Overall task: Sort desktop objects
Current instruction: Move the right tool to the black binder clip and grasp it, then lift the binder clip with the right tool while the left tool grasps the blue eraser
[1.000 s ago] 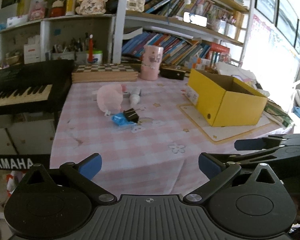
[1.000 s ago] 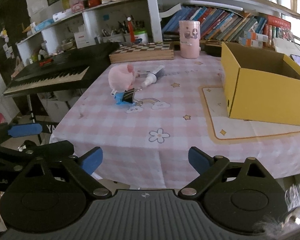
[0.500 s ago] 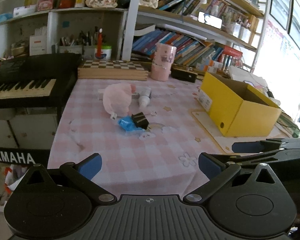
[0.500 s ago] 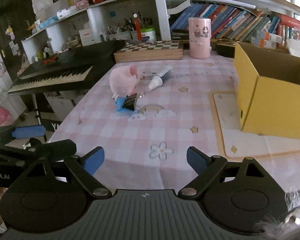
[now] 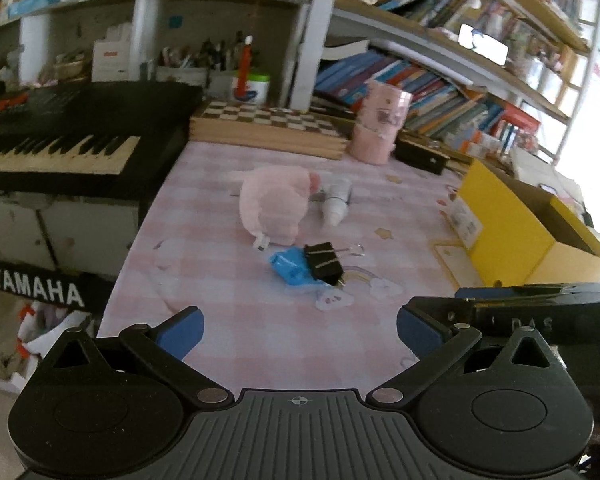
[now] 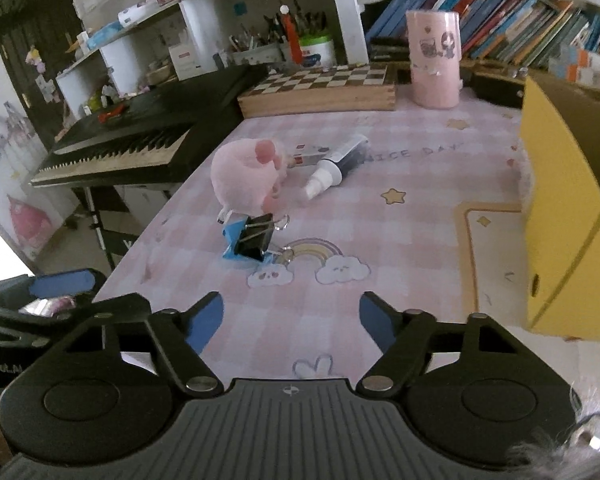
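Now your right claw point(image 6: 291, 316), jaws wide and empty, sits nearer the black metal binder clip point(image 6: 253, 235), straight ahead, slightly left, near the table's left edge.

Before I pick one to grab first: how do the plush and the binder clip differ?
The plush is pink, soft and rounded; the binder clip is black, hard and angular. The plush is clearly bigger than the clip. The plush sits on the tablecloth, while the clip rests against a blue item. Both lie close together, untouched.
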Tool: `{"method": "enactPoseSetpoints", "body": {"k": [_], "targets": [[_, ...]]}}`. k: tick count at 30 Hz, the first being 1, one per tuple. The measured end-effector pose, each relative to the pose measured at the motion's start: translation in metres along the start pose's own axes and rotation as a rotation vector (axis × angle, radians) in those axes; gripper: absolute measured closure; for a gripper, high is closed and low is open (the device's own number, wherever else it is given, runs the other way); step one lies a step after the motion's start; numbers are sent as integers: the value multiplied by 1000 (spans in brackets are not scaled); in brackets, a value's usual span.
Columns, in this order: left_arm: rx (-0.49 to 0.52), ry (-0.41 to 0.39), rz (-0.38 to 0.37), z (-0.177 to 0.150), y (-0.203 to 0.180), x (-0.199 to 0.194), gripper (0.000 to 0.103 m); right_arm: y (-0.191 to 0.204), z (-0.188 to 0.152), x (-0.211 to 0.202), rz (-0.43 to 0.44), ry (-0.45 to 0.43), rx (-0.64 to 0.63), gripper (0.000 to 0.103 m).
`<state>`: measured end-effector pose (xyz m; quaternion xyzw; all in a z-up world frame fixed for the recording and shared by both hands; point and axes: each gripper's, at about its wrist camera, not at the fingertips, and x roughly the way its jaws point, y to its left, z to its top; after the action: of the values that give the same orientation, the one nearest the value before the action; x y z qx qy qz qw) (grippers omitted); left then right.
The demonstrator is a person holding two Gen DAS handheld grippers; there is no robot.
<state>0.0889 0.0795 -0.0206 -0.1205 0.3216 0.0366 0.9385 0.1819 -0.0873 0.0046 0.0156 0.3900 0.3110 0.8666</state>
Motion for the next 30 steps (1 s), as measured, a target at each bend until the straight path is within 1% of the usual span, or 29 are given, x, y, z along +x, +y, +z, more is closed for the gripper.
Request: {"method": "enactPoseSetpoints", "body": {"k": [1, 4, 7, 13, 17, 20, 22, 25, 26, 28, 30], "targets": [[-5, 2, 8, 1, 0, 2, 0, -3, 4, 5, 14, 6, 11, 42], [-13, 5, 37, 6, 1, 7, 0, -12, 15, 19, 47, 22, 41, 55], [-19, 4, 65, 10, 1, 10, 0, -18, 27, 32, 80, 26, 57, 60], [-34, -6, 104, 17, -1, 17, 0, -25, 46, 58, 142, 49, 75, 67], [-37, -7, 125, 21, -3, 21, 0, -28, 53, 75, 186, 82, 83, 67], [-41, -6, 138, 23, -5, 24, 0, -32, 57, 83, 216, 100, 93, 74], [-43, -3, 144, 24, -6, 27, 0, -34, 59, 87, 239, 109, 101, 83], [-42, 1, 145, 26, -9, 31, 0, -37, 61, 88, 278, 117, 111, 91], [-43, 2, 142, 27, -9, 33, 0, -39, 62, 86, 294, 114, 114, 93], [-46, 8, 133, 28, -11, 37, 1, -42, 65, 80, 319, 100, 113, 98], [-48, 16, 123, 29, -13, 43, 1, -44, 68, 74, 320, 85, 100, 101]]}}
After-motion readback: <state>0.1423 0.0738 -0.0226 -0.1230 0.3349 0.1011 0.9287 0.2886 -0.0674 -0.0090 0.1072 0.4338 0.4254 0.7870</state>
